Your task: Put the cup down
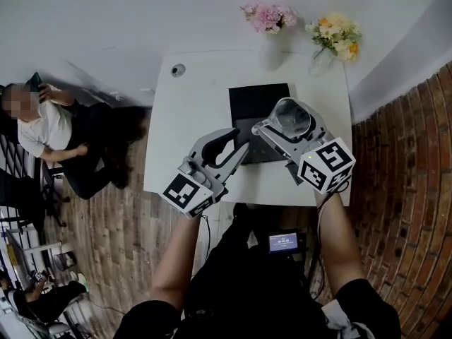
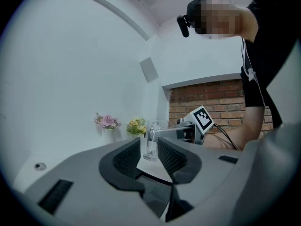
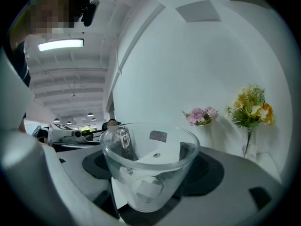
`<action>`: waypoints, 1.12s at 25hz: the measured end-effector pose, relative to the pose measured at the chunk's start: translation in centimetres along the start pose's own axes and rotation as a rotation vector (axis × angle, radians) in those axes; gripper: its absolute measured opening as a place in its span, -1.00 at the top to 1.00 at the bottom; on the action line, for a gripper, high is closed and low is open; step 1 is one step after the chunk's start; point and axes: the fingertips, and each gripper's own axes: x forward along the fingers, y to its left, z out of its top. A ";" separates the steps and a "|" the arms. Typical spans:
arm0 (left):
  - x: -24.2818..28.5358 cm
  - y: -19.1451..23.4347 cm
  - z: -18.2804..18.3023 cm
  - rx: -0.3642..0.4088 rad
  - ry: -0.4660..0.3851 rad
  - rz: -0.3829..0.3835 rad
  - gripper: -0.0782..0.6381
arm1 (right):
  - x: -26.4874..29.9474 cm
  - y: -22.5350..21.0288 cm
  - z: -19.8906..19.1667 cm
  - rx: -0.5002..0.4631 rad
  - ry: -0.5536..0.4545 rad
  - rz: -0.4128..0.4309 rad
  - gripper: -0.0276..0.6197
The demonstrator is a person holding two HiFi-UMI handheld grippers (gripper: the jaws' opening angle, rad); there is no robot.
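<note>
A clear glass cup (image 1: 291, 117) with a handle hangs above the right edge of the black mat (image 1: 256, 103) on the white table (image 1: 194, 111). My right gripper (image 1: 288, 130) is shut on it. In the right gripper view the cup (image 3: 149, 166) stands upright and empty between the jaws of the right gripper (image 3: 151, 175). To its left my left gripper (image 1: 237, 145) is open and holds nothing. In the left gripper view the left gripper (image 2: 150, 155) has its jaws apart, and the cup (image 2: 151, 142) shows beyond them, some way off.
Two vases stand at the table's back edge, one with pink flowers (image 1: 269, 18) and one with yellow flowers (image 1: 335, 34). A small round object (image 1: 177, 69) lies at the back left corner. A person (image 1: 49, 129) sits to the left of the table on the brick floor.
</note>
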 end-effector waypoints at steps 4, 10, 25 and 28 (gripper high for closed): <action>0.4 1.2 -0.7 -0.011 0.002 0.014 0.49 | 2.4 -1.3 -0.8 -0.004 0.010 0.006 -0.37; 0.8 3.0 -2.3 -0.025 0.010 0.036 0.49 | 5.7 -3.1 -2.9 -0.007 0.034 0.017 -0.37; 2.0 7.1 -3.1 -0.040 -0.039 0.095 0.49 | 12.6 -5.8 -7.2 -0.041 0.086 0.014 -0.37; 1.8 7.7 -3.3 -0.044 -0.039 0.103 0.49 | 13.6 -5.9 -8.0 -0.045 0.102 0.015 -0.37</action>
